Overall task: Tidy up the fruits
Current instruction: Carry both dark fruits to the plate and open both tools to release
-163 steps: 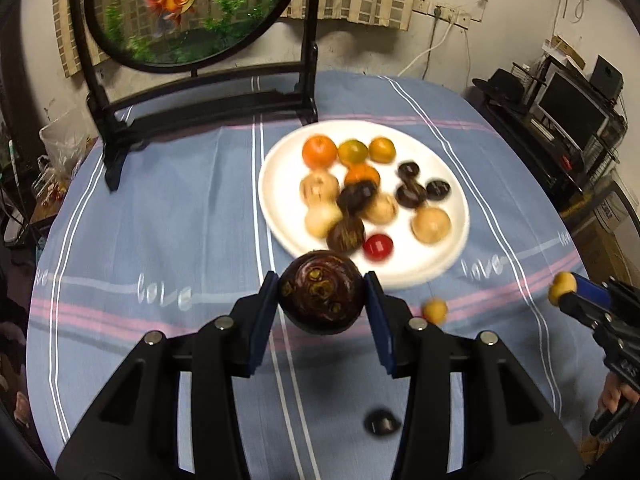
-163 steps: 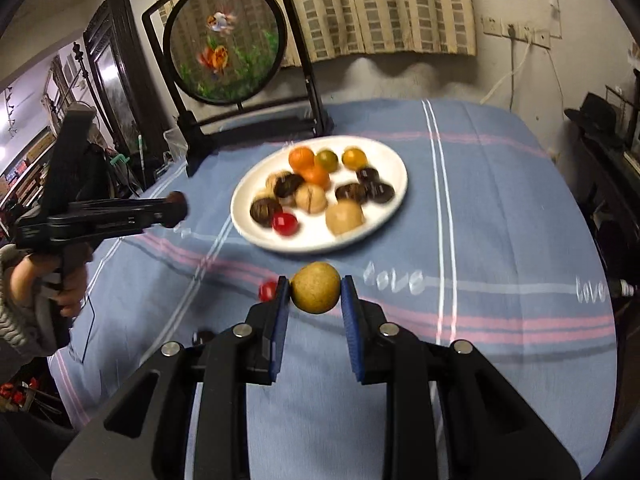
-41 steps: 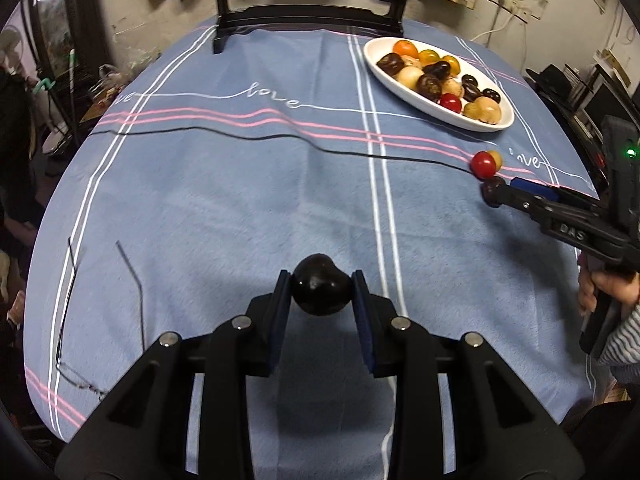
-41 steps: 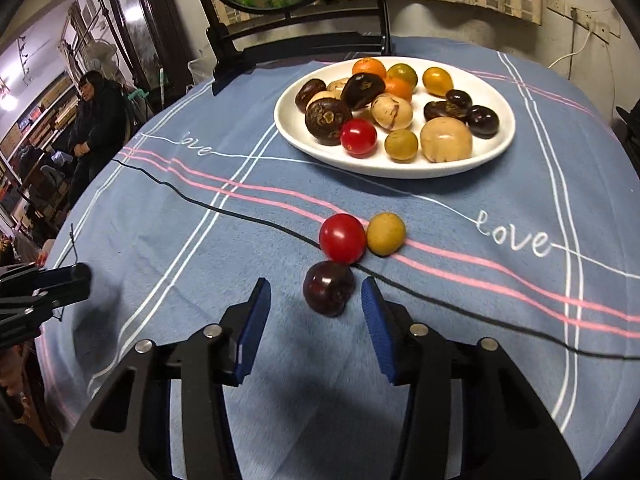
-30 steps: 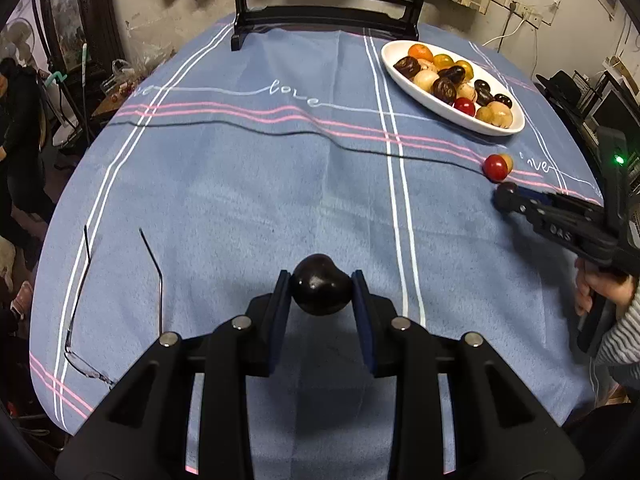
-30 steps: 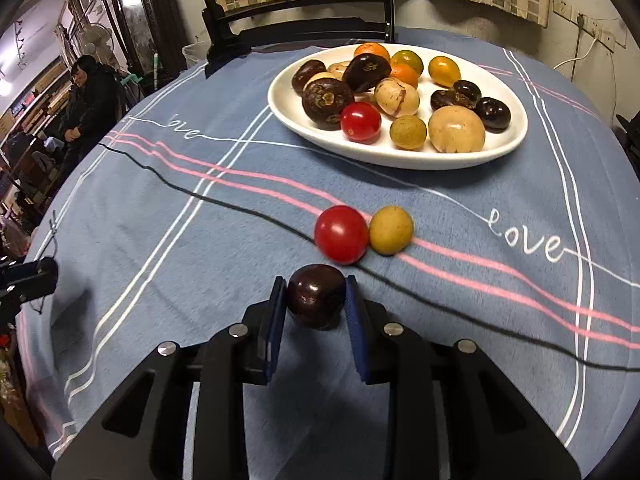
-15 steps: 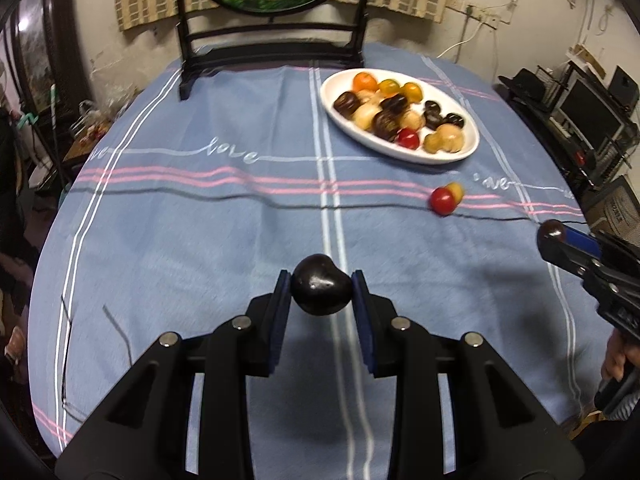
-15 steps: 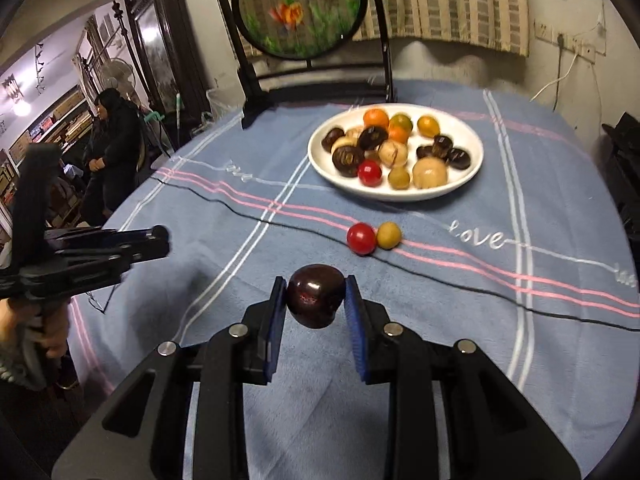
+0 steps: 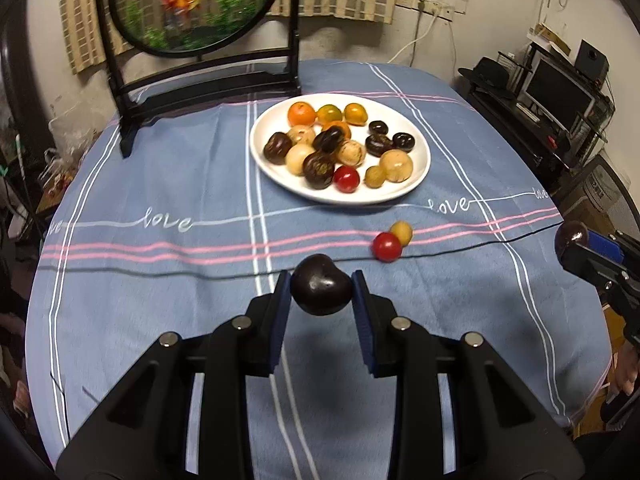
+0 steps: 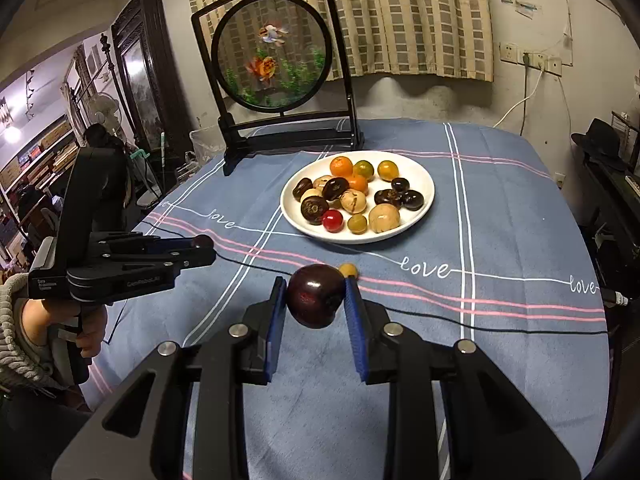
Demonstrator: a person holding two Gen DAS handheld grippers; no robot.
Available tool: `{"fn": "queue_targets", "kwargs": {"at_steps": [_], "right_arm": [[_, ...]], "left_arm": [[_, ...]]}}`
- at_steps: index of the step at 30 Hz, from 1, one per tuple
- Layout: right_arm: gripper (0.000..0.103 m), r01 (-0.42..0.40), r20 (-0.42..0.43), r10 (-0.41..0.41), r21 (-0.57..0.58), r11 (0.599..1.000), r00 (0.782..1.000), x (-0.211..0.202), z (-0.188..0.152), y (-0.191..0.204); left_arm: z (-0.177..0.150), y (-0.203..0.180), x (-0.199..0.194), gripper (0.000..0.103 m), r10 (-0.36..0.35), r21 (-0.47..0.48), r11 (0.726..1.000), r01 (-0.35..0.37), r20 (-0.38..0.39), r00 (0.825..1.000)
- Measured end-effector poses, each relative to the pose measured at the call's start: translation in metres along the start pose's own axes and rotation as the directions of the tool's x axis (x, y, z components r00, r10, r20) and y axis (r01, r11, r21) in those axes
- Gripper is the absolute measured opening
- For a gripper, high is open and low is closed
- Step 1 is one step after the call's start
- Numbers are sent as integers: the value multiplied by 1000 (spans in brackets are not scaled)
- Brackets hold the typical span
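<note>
Both your hands have lifted off the cloth since a second ago, and each one carries fruit. Your left gripper [image 9: 321, 289] has its blue fingers [image 9: 280, 308] clamped on a black heart-shaped fruit [image 9: 321, 290], held above the blue striped cloth of the bench [image 9: 160, 280]. Your right gripper [image 10: 316, 298] is closed tight on a dark red plum-like fruit [image 10: 315, 295], raised clear of the bench (it sat on the cloth by the red one a second ago). In the left view that same fruit shows as a dark ball at the right edge.

Ahead of you sits the white plate [image 9: 416, 184], loaded with orange, yellow, tan, dark brown and red fruits. Two pieces lie on the cloth short of the plate: a red tomato-like fruit [image 9: 386, 247] and a small yellow fruit [image 9: 401, 232], touching each other on the pink stripes. From the right view only the yellow one peeks out just above your right finger; the red one is hidden.

At the far end of the bench stands a round goldfish panel in a black frame [image 10: 272, 52].
</note>
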State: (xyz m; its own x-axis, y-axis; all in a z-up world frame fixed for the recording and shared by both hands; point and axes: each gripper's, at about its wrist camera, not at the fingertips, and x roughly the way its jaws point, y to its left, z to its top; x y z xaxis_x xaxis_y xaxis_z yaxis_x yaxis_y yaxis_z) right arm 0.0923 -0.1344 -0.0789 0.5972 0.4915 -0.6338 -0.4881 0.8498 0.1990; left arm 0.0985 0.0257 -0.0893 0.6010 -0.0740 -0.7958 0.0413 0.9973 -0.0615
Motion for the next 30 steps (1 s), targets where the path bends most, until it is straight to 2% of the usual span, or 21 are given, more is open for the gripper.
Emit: {"fn": "queue_targets", "kwargs": {"at_steps": [9, 15, 20, 21, 22, 23, 26, 27, 28, 30], "right_arm": [[29, 7, -17, -7, -4, 1000, 1000, 53, 39, -26], [29, 10, -57, -10, 6, 1000, 998, 120, 69, -54], [29, 4, -89, -4, 2, 1000, 996, 166, 83, -63], [30, 2, -91, -2, 0, 1000, 996, 174, 85, -64], [30, -1, -94, 1, 7, 1000, 996, 181, 86, -65], [31, -4, -100, 5, 16, 1000, 995, 187, 87, -67], [38, 1, -108, 2, 29, 1000, 994, 193, 89, -72], [57, 13, -97, -10, 28, 1000, 995, 191, 89, -73], [63, 30, -70, -28, 29, 999, 997, 186, 87, -74], [63, 21, -44, -20, 34, 999, 999, 179, 85, -76]], "left_arm": [[52, -3, 52, 31, -8, 23, 1000, 9, -30, 1000], [93, 2, 100, 31, -12, 3, 1000, 12, -49, 999], [112, 5, 133, 31, -23, -16, 1000, 22, -68, 997], [114, 5, 140, 32, -21, -17, 1000, 20, -72, 997], [117, 5, 144, 41, -20, -17, 1000, 19, -74, 997], [119, 5, 147, 55, -15, -16, 1000, 14, -68, 998], [123, 5, 149, 61, -5, -10, 1000, 5, -48, 999], [123, 5, 149, 62, -6, -12, 1000, 5, -46, 999], [122, 8, 148, 65, -2, -23, 1000, 1, -45, 999], [118, 11, 146, 68, -3, -44, 999, 1, -46, 999]]}}
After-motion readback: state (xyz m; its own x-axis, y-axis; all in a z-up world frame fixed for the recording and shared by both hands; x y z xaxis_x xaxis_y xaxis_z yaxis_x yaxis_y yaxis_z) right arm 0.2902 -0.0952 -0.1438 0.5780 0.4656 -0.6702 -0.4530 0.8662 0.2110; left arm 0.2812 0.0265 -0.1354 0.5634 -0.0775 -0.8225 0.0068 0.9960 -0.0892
